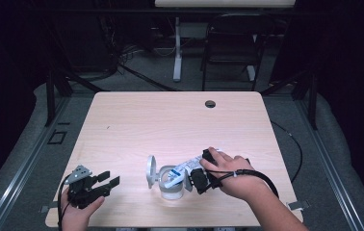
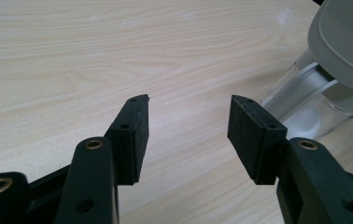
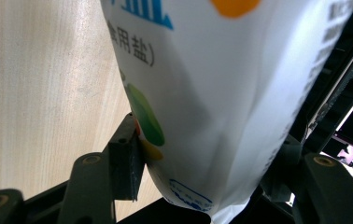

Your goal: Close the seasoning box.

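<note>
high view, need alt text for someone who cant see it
A person's right gripper holds a white salt bag tilted over a clear open jar with its grey lid flipped up, on a light wooden table. The left gripper rests open nearby.

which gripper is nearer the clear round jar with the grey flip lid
Right. The right gripper holds a white salt packet tipped over the clear round jar with the grey flip lid. The left gripper rests open on the table, apart to the jar's left.

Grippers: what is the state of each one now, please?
Left gripper: open, holding nothing.
Right gripper: closed on the white bag, over the jar.
</note>
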Motion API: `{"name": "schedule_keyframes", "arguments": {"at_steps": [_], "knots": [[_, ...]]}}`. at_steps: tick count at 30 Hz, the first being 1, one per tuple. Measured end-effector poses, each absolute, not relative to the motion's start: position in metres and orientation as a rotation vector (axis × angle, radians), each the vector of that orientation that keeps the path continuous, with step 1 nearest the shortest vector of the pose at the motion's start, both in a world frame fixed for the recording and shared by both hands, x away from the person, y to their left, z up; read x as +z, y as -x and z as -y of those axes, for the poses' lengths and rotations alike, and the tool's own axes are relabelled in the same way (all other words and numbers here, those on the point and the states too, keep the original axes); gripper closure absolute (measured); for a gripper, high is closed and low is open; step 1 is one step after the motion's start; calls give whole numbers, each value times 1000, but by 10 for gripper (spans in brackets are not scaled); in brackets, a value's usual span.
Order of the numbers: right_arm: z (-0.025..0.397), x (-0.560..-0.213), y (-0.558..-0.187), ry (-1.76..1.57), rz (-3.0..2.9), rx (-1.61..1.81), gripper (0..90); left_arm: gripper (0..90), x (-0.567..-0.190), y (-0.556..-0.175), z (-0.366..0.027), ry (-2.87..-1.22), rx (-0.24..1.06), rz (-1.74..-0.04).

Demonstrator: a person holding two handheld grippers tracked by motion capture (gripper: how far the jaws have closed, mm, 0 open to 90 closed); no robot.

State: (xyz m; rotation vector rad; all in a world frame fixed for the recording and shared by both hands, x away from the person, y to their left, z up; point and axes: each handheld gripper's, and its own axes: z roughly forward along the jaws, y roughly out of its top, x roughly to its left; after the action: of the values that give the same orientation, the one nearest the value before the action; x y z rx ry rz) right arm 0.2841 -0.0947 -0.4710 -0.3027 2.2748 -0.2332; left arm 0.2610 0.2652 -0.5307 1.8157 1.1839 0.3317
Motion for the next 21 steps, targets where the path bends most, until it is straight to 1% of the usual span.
{"name": "schedule_keyframes", "arguments": {"at_steps": [21], "knots": [[92,-470,-283,321,-2258,-271,429,488,-530,-261,-265,-1810,332,-1185]]}}
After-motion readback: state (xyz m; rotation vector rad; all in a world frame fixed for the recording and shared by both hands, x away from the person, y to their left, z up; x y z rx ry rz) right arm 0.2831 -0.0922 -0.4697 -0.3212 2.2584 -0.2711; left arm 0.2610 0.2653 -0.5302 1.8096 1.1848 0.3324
